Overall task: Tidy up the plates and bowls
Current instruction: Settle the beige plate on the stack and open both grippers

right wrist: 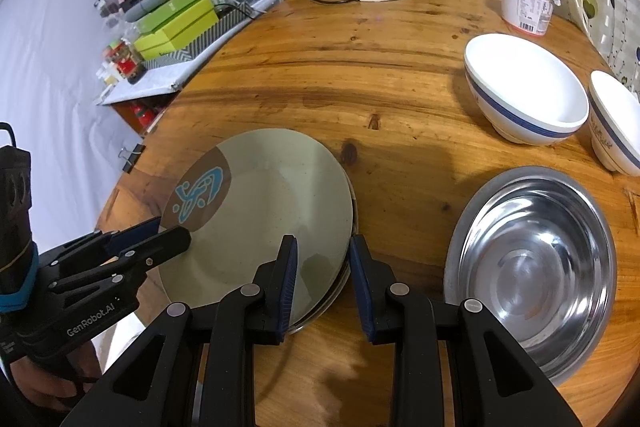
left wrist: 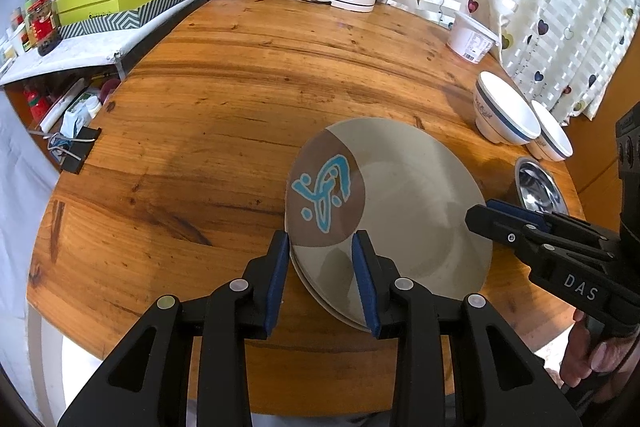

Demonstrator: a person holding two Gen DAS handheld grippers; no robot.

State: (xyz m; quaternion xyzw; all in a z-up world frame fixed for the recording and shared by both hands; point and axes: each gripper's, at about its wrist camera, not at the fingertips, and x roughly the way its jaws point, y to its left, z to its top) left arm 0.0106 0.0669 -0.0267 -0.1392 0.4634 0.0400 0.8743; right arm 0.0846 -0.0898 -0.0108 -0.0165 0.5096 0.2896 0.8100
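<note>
Both claws straddle opposite rims of the beige plate (left wrist: 400,211) — left claw (left wrist: 320,247) narrowly parted, right claw (right wrist: 323,251) likewise — stacked atop another plate on the desk (left wrist: 224,99), left of the steel bowl (right wrist: 532,267).

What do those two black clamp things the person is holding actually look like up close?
Both are matte black plastic. The left gripper and right gripper each have two angular fingers with triangular cut-outs, round silver-grey pivot caps and ribbed dark blue pads. One body reads "DAS", the other "GenRobot.AI" in white. A bare hand shows below the right one; a blue band wraps the left one's handle.
</note>
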